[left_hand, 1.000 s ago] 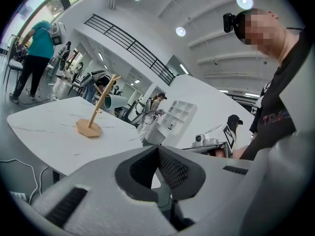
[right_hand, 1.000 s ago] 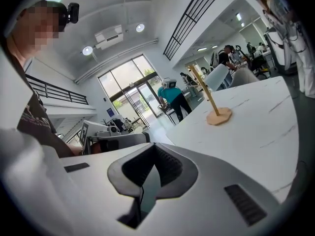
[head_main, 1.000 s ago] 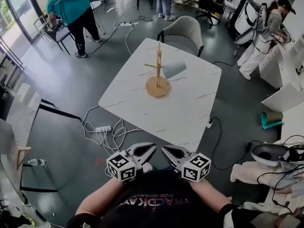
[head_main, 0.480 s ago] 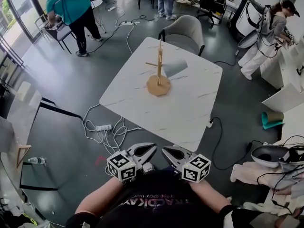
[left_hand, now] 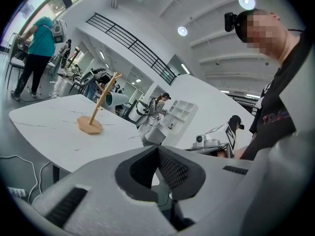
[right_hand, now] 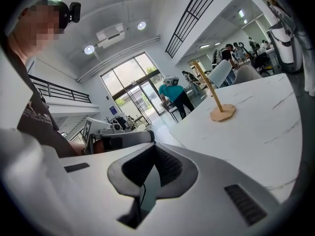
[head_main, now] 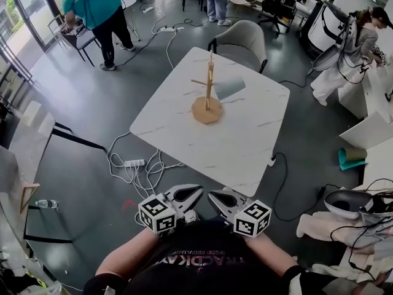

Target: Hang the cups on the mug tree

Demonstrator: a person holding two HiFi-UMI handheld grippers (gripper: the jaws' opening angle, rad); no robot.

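A wooden mug tree [head_main: 208,94] stands upright on the far half of the white marble table [head_main: 245,143]. One pale grey-blue cup [head_main: 228,88] hangs on its right branch; the cup also shows in the left gripper view [left_hand: 114,99] and the right gripper view [right_hand: 220,73]. No other cup is in sight. My left gripper [head_main: 195,191] and right gripper [head_main: 213,195] are held side by side close to my torso, short of the table's near edge. Both are shut and empty, as their own views confirm: left gripper [left_hand: 157,149], right gripper [right_hand: 155,146].
A grey chair [head_main: 241,42] stands at the table's far side. A power strip and loose cables [head_main: 134,163] lie on the floor left of the table. A person in teal [head_main: 98,11] stands far left and another person [head_main: 350,48] far right.
The head view has drifted a little, so the table and tree sit slightly further right. Both grippers stay shut by my torso.
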